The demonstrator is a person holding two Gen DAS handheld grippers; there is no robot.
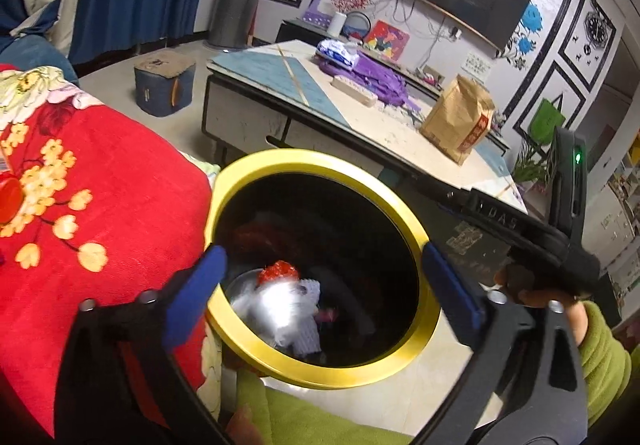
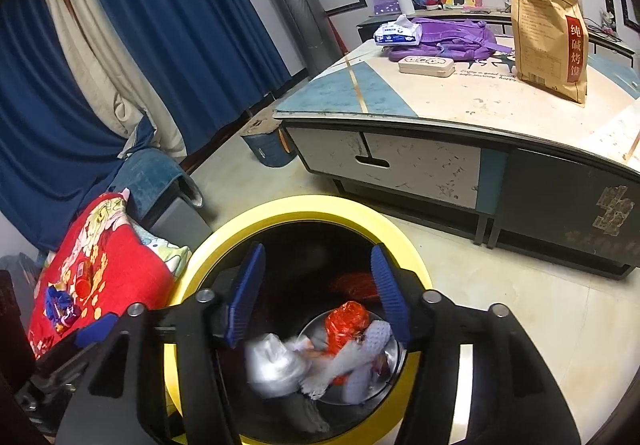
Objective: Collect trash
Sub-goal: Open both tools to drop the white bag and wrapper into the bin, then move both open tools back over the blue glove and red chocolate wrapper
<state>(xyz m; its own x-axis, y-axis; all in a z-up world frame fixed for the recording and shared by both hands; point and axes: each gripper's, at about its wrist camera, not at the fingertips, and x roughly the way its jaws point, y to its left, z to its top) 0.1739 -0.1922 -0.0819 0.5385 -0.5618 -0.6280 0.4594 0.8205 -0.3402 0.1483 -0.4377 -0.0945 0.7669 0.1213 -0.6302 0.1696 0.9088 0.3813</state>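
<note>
Both grippers hang over the yellow-rimmed trash bin point(image 2: 304, 205), left gripper point(image 1: 320, 293) with jaws spread wide, right gripper point(image 2: 318, 295) with jaws partly spread, neither pinching anything. The blurred white wrapper point(image 2: 276, 365) lies below the jaws inside the bin. Hold centred over the opening until it settles.

Even, fairly bright indoor light fills both fisheye views, which bend straight lines and darken to black at the rounded corners. The inside of the yellow-rimmed bin point(image 1: 316, 373) is deep in shadow – the white plastic trash point(image 2: 276, 365) in it is smeared by motion blur and glares pale. The coffee table point(image 2: 440, 101) stays reasonably sharp.
</note>
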